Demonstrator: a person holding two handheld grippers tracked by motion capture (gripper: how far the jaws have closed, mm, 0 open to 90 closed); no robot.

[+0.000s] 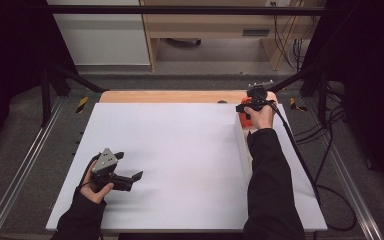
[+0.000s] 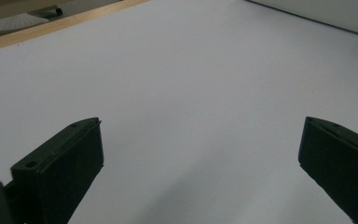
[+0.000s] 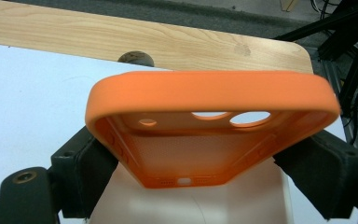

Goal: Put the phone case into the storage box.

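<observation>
Already the right gripper [image 3: 205, 158] was clamped on the orange soft-rubber phone case [image 3: 209, 126], held above the far right corner of the white table sheet [image 1: 180, 150], so pickup looked done and placement remained. Left gripper [image 1: 130, 172] rested near-left, jaws spread, gripping nothing.

White board [image 1: 180, 160] covers most of the wooden tabletop [image 1: 170, 96]; bare wood strip shows along the far edge, with a round hole [image 3: 136, 58] in it. A raised white block [image 1: 243, 145] sits near the board's right edge, running front to back.
</observation>
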